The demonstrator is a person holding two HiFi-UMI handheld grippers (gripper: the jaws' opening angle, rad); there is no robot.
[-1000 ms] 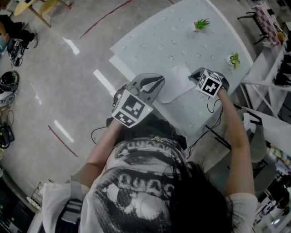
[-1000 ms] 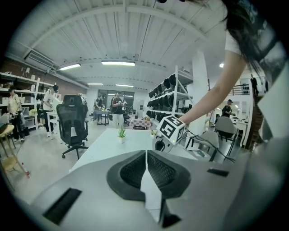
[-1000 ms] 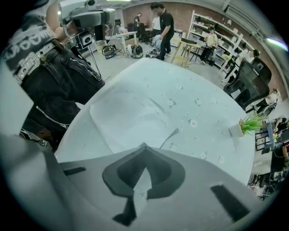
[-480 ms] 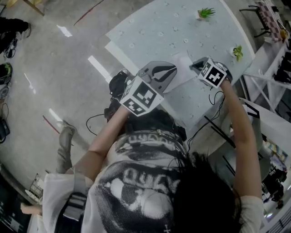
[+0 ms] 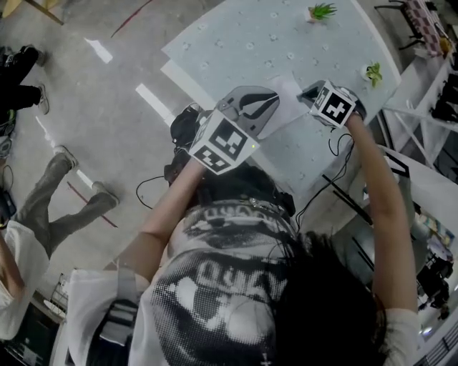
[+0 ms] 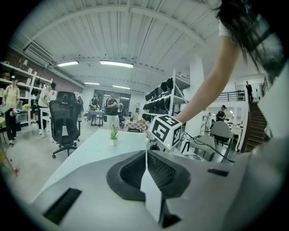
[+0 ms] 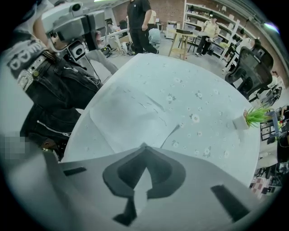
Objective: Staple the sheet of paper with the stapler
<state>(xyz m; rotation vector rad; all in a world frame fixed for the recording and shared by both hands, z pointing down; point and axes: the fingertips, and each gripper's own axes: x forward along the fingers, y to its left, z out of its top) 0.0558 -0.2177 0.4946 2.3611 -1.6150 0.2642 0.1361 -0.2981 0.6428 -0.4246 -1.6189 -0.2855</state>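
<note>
A white sheet of paper (image 5: 292, 107) (image 7: 131, 117) lies flat on the pale table (image 5: 250, 43) near its front edge, one corner slightly lifted. My right gripper (image 5: 309, 94) (image 7: 143, 145) points straight down at the sheet's right edge, jaws shut. Whether they pinch the paper I cannot tell. My left gripper (image 5: 272, 99) (image 6: 145, 152) is held nearly level over the sheet's left part, jaws shut with nothing seen between them. It faces the right gripper's marker cube (image 6: 165, 131). No stapler shows in any view.
Two small potted plants (image 5: 322, 11) (image 5: 372, 71) stand at the table's far side. Cables and a dark bag (image 5: 186, 129) hang at the near edge. A person's legs (image 5: 64, 193) are on the floor at left. An office chair (image 6: 65, 117) stands beyond the table.
My left gripper has moved forward and right, so its jaws now overlap the sheet. The right gripper has stayed put. A person has walked into view at left.
</note>
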